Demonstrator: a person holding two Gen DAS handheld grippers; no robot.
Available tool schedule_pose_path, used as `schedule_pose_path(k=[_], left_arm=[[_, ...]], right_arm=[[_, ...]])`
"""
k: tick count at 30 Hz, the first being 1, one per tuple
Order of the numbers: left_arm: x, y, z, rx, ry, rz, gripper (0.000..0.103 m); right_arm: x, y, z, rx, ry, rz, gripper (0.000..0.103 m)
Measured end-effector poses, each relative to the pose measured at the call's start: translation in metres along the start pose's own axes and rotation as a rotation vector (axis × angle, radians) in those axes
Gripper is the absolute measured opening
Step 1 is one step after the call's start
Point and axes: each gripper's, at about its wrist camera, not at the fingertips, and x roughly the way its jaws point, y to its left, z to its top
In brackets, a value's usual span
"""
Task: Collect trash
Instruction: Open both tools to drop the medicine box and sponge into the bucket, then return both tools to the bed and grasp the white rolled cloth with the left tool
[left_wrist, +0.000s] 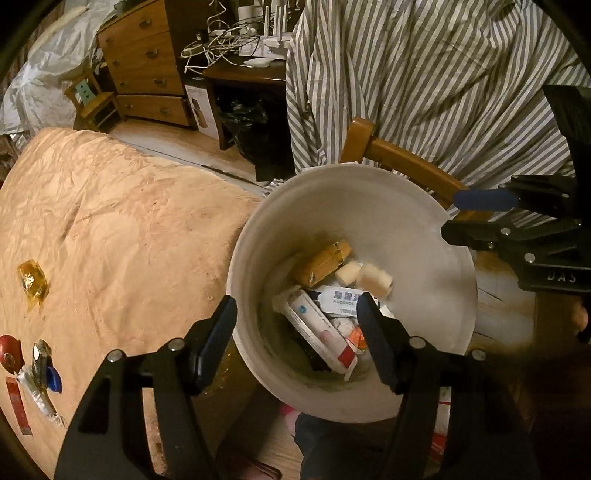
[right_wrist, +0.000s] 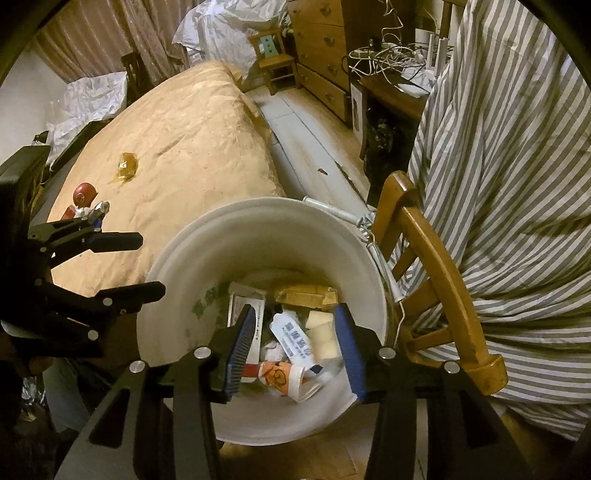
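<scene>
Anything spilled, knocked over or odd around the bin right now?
The white bin stands upright, nothing spilled beside it. Trash is still on the bed cover: an amber wrapper and a small cluster near its edge.

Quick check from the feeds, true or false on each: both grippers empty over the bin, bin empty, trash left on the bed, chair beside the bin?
1. Both the left gripper and the right gripper stand open and hold nothing. True.
2. The white plastic bin is empty. False: it holds cartons and wrappers.
3. A crumpled amber wrapper lies on the tan bedspread. True.
4. The wooden chair stands across the room. False: it is right beside the bin.
</scene>
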Motion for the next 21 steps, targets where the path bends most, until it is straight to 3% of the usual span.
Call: schedule_pose_path(k=[5,9,13,15,18,21], left_arm=[[-0.005,0.005,-0.006,-0.014,-0.009,-0.005,0.064],[-0.013,0.014,-0.016,-0.038,-0.033,-0.012,0.065],[-0.027,0.031,-0.037,-0.066,-0.084,0.029,0.065],[-0.036,0.044,-0.051,-0.088,-0.117,0.06,0.067],[-0.049,0.073,-0.08,-0.153,-0.166,0.094,0.068],[-0.056,0.103,-0.108,-0.21,-0.185,0.13,0.069]], right_arm=[[-0.005,0.007,-0.005,0.004,-0.024,0.013,0.048],[-0.017,0.022,-0.011,-0.029,-0.085,-0.008,0.057],[-0.041,0.053,-0.023,-0.091,-0.239,-0.045,0.079],[-0.051,0.079,-0.034,-0.14,-0.329,-0.078,0.085],[-0.055,0.118,-0.049,-0.189,-0.441,-0.059,0.089],[-0.049,0.151,-0.058,-0.23,-0.492,-0.033,0.091]])
